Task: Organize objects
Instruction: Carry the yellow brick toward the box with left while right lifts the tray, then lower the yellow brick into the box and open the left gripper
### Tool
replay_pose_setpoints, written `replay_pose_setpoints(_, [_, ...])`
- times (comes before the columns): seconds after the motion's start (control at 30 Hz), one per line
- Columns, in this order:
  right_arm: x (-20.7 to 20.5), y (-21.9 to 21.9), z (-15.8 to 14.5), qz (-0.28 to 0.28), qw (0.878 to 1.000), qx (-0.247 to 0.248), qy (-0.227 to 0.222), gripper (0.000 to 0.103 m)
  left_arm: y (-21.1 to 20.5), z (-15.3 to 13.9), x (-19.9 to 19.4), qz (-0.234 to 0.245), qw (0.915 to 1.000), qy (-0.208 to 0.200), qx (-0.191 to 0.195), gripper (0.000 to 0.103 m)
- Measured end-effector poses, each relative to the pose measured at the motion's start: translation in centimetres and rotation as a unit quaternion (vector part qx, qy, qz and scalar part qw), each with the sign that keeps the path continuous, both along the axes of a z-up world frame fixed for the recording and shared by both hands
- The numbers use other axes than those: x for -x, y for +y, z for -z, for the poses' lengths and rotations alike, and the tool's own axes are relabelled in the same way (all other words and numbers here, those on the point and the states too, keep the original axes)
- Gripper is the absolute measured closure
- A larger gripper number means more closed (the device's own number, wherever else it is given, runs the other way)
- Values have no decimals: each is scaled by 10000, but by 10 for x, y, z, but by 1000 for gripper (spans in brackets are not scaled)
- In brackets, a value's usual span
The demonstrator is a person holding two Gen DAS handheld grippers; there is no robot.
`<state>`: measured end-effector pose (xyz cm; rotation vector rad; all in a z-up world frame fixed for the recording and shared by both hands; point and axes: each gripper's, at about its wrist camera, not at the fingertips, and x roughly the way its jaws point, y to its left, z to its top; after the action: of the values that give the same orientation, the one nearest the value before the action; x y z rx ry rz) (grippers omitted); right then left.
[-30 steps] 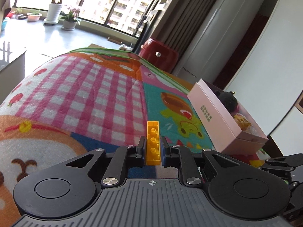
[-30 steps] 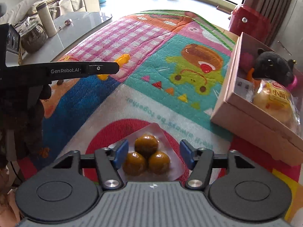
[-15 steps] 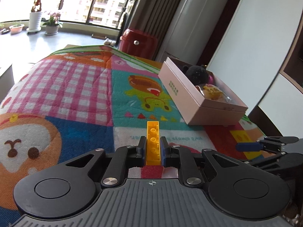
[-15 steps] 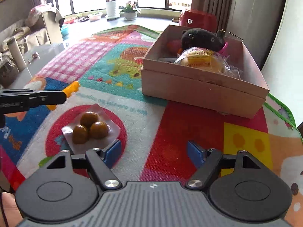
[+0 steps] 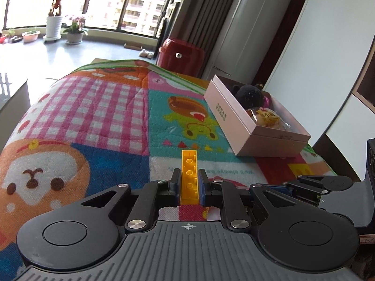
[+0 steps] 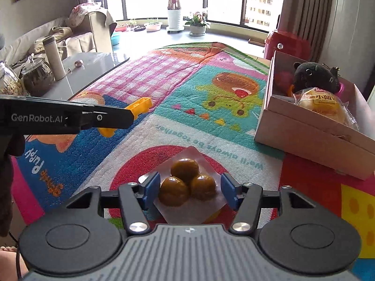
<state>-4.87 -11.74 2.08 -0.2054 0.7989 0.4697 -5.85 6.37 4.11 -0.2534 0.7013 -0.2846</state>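
Note:
My left gripper (image 5: 189,183) is shut on a long yellow toy brick (image 5: 189,175) and holds it above the colourful play mat (image 5: 93,107); it also shows in the right wrist view (image 6: 131,114) at the left. My right gripper (image 6: 190,190) is open, its blue pads on either side of a clear packet of three brown balls (image 6: 186,182) lying on the mat. A pink open box (image 5: 236,119) with a black plush toy (image 5: 249,94) and a wrapped bun (image 5: 268,117) sits at the mat's right; it also shows in the right wrist view (image 6: 311,135).
A red container (image 5: 180,55) stands beyond the mat's far edge. A grey side table (image 6: 86,68) with jars (image 6: 37,77) and a white flask (image 6: 54,57) lies left of the mat. Potted plants (image 6: 174,16) line the window.
The right gripper has swung back over the packet of brown balls, which now lies between its open pads. The left gripper has turned slightly, still holding the yellow brick.

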Motion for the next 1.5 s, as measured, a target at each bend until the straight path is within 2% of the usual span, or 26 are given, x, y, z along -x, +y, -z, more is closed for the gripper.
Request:
replay_pose_setpoints(0.17, [6,-28,1,119,9998,106,-90,45,-16,6,-1,244,9997,89,1,86])
replay_pose_setpoints(0.33, [15,-75,3,644,9963,383,-417,30,-26,9,2,336,9993,104,-109,86])
replay_pose_setpoints(0.4, [15,-94,4,949,9936,406,-452,28,-30,10,3,346,9992,90,-194,86])
replay_pose_setpoints(0.47, [17,-111,2,1105,9930,202,-357,24,-35,10,3,395,9989,93,-215,86])
replay_pose_setpoints(0.53, [18,-121,2,1150,9929,-176,-227,11,-40,12,3,458,9986,116,-224,86])
replay_pose_setpoints(0.57, [18,-123,2,1178,9924,-291,-203,10,-42,12,3,492,9984,125,-251,86])
replay_pose_setpoints(0.77, [1,-110,15,1392,9890,-492,-36,10,-53,13,6,595,9969,77,-504,86])
replay_pose_setpoints(0.83, [-4,-102,17,1410,9890,-423,-110,10,-54,12,6,611,9967,77,-521,86])
replay_pose_setpoints(0.87, [-6,-95,18,1320,9906,-348,-133,12,-54,12,6,619,9967,74,-529,86])
replay_pose_setpoints(0.93, [-4,-82,18,1157,9929,-129,-240,23,-54,12,7,628,9966,72,-534,86])
replay_pose_setpoints(1.07, [8,-71,12,670,9974,-76,-241,24,-54,11,9,645,9965,61,-519,86])
replay_pose_setpoints(1.17, [20,-74,2,683,9966,22,-456,25,-55,11,9,689,9962,80,-525,86])
replay_pose_setpoints(1.33, [39,-96,-27,824,9938,-149,-731,25,-63,6,11,979,9940,86,-477,86])
replay_pose_setpoints(1.4, [46,-106,-40,883,9918,-195,-906,24,-71,-4,10,1117,9923,-50,-527,86])
replay_pose_setpoints(1.5, [55,-119,-57,996,9878,-244,-1169,24,-86,-33,-3,1211,9893,-484,-651,86])
